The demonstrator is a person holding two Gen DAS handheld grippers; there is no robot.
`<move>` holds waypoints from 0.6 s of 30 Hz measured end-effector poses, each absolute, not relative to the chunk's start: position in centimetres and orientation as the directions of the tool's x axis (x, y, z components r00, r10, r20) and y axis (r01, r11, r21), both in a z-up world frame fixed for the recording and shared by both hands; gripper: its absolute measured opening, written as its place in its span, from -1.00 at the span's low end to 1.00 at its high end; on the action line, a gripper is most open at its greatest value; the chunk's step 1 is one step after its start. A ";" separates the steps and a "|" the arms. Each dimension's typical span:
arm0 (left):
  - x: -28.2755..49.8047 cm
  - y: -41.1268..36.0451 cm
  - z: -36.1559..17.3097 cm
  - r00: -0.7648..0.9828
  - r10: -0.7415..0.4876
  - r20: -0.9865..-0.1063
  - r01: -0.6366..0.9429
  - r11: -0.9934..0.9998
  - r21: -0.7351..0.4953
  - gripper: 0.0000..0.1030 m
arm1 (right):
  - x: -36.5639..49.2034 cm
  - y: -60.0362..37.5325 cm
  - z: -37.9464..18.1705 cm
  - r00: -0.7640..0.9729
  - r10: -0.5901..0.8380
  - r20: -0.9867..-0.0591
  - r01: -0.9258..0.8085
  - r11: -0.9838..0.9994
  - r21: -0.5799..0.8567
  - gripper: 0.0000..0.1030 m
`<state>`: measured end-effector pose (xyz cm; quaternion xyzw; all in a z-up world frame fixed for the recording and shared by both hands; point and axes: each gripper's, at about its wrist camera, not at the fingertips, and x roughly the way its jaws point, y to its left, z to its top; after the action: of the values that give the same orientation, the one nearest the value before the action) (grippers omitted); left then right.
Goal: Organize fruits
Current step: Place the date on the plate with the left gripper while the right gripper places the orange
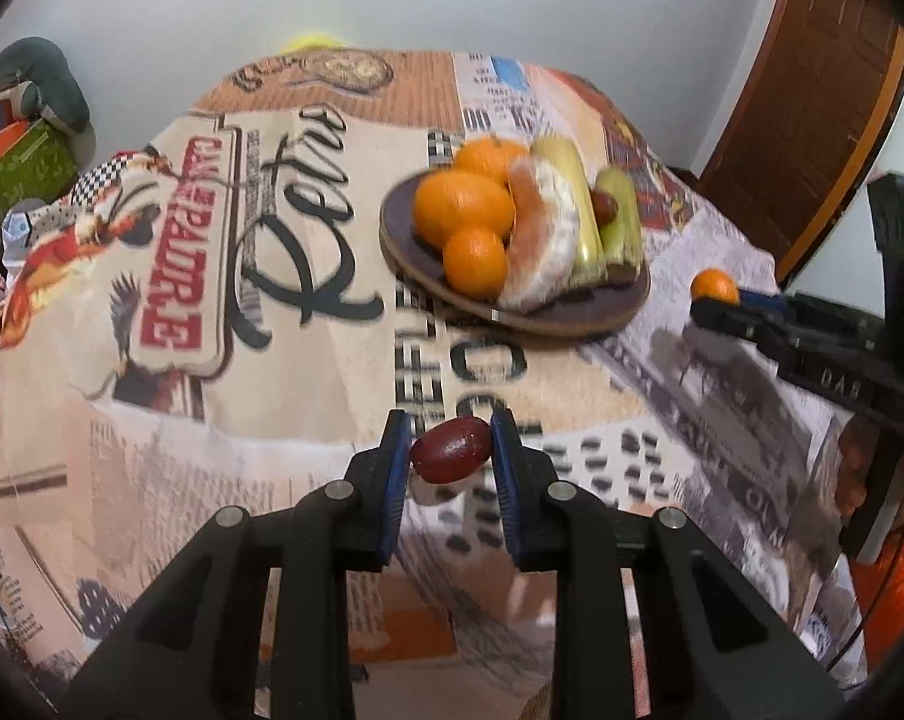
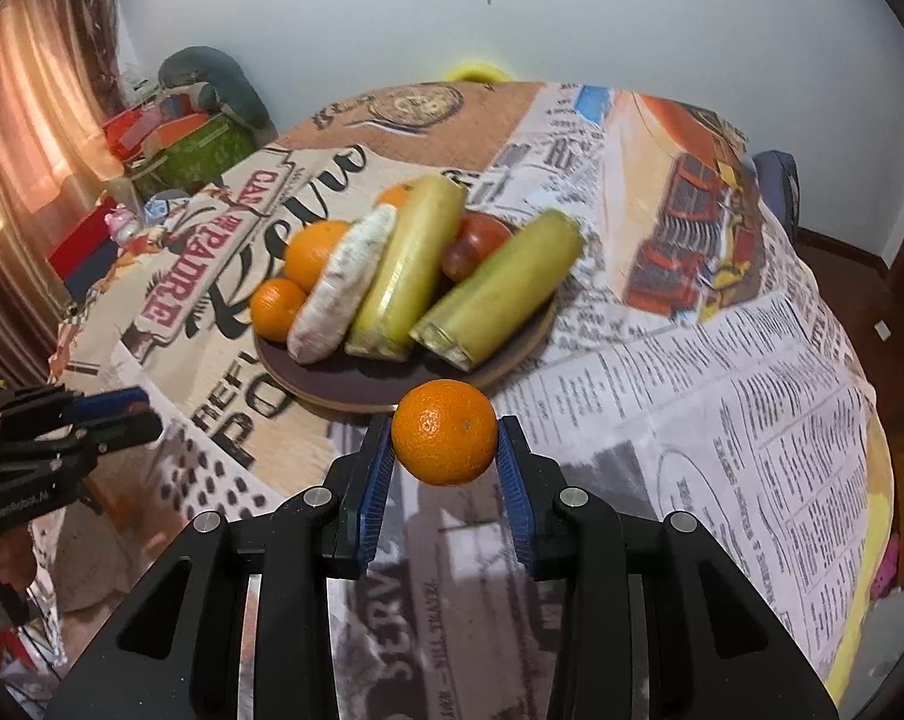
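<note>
My left gripper (image 1: 449, 447) is shut on a small dark red plum-like fruit (image 1: 451, 450), held above the tablecloth short of the plate. My right gripper (image 2: 444, 441) is shut on an orange (image 2: 444, 432), just in front of the plate's near edge; it also shows in the left wrist view (image 1: 715, 287). The dark round plate (image 2: 356, 387) holds three oranges (image 1: 463, 210), two corn cobs (image 2: 413, 267), a pale wrapped piece (image 2: 341, 288) and a red fruit (image 2: 473, 243). The left gripper shows at the left of the right wrist view (image 2: 116, 414).
The round table wears a printed newspaper-style cloth (image 2: 722, 372). Cluttered boxes and bags (image 2: 176, 138) stand beyond the table's left side by a curtain. A wooden door (image 1: 812, 102) is at the right. A yellow chair back (image 2: 476, 71) shows behind the table.
</note>
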<state>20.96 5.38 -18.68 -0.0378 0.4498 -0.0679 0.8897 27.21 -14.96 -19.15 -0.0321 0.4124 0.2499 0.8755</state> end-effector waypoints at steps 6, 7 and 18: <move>23.2 5.6 -17.4 0.618 -0.153 -0.771 0.085 0.988 -0.128 -0.48 | 28.0 -13.5 -18.8 0.537 0.429 -0.727 -0.483 0.862 0.152 -0.38; 23.6 5.6 -17.3 0.621 -0.154 -0.769 0.087 0.988 -0.128 -0.48 | 28.1 -13.2 -18.8 0.536 0.431 -0.726 -0.486 0.861 0.153 -0.38; 27.7 3.2 -16.4 0.640 -0.207 -0.740 0.146 0.978 -0.147 -0.48 | 29.6 -11.2 -19.5 0.515 0.442 -0.734 -0.517 0.844 0.146 -0.38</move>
<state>27.69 3.24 -16.38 -0.0367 0.4131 -0.0977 0.9047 29.59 -11.21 -19.50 -0.0457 0.4077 0.2759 0.8692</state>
